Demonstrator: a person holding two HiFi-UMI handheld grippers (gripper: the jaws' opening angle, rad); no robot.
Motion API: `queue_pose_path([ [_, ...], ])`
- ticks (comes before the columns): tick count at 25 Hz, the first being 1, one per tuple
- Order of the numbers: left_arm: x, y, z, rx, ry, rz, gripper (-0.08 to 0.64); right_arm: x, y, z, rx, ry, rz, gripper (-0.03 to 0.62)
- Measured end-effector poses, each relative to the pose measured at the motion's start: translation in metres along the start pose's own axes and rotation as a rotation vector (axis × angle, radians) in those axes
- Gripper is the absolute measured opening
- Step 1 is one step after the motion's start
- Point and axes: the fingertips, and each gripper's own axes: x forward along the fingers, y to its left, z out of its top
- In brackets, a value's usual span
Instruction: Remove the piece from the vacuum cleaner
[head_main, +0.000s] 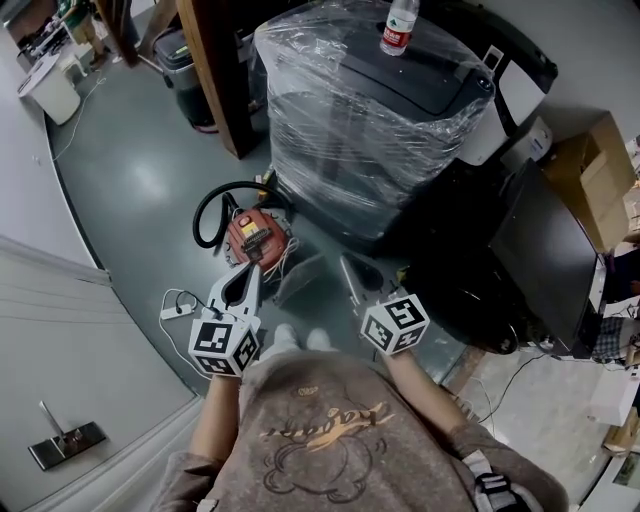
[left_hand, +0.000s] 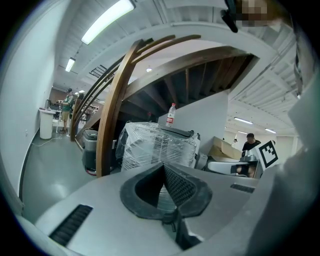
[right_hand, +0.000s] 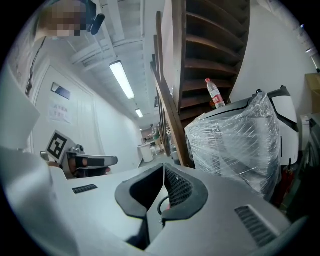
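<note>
Holds left gripper (head_main: 252, 272) (left_hand: 163, 166) nearest, tips over the near edge of vacuum (head_main: 258, 235) in the head view, jaws pressed together on nothing. Holds right gripper (head_main: 346, 264) (right_hand: 163, 167) just right of vacuum, equally near, jaws likewise closed and empty. Shows power strip (head_main: 172, 313) on floor (head_main: 140, 180) near and left of vacuum. Shows vacuum itself red, low on floor, with black hose (head_main: 205, 210) looping off its left side. Meets wrapped machine (head_main: 370, 120) just beyond vacuum to the right, with bottle (head_main: 400, 27) upright on top. Ends with bin (head_main: 188, 70) well beyond vacuum to the left, beside wooden post (head_main: 215, 80).
</note>
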Motion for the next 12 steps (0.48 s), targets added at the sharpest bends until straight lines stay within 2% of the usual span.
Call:
queue_pose_path([
  [6, 0.005, 0.01, 0.009, 0.005, -0.024, -0.015, 0.003, 0.015, 0.003, 0.005, 0.003, -0.024, 0.011, 0.002],
  [8, 0.007, 0.011, 0.009, 0.008, -0.024, -0.019, 0.008, 0.018, 0.005, 0.005, 0.011, -0.029, 0.029, 0.058],
  [12, 0.011, 0.014, 0.005, -0.015, -0.009, -0.043, 0.156, 0.02, 0.01, 0.005, 0.01, -0.029, 0.065, 0.128],
])
